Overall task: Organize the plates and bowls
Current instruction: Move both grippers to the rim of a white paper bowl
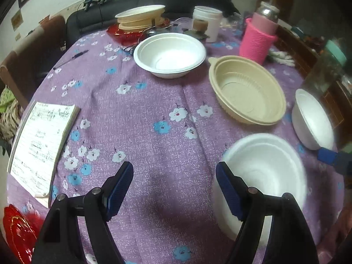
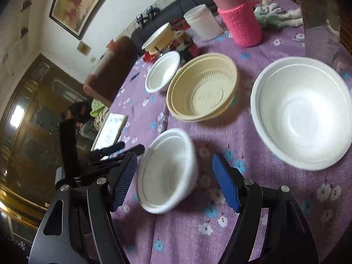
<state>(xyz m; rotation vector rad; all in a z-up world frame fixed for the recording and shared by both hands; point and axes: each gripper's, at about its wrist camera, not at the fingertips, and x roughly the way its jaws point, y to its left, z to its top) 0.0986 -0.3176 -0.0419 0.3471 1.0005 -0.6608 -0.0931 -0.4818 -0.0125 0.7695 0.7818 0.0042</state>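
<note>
My left gripper (image 1: pixel 175 189) is open over the purple flowered cloth; a white foam bowl (image 1: pixel 266 173) sits just right of its right finger. Beyond lie a beige plastic bowl (image 1: pixel 246 90), a far white bowl (image 1: pixel 169 54) and a white bowl at the right edge (image 1: pixel 312 118). My right gripper (image 2: pixel 175 180) is open above the near white bowl (image 2: pixel 168 171), which lies between its fingers without touching them. In the right wrist view the beige bowl (image 2: pixel 203 87), a large white bowl (image 2: pixel 302 112) and a small far white bowl (image 2: pixel 162 71) show. The left gripper (image 2: pixel 114 149) shows at the left.
A notebook (image 1: pixel 41 140) lies at the table's left edge. A stack of beige and white plates on a red plate (image 1: pixel 140 19), a white tub (image 1: pixel 206 22) and a pink-sleeved bottle (image 1: pixel 259 37) stand at the back. A red plate (image 1: pixel 17 235) is at the near left.
</note>
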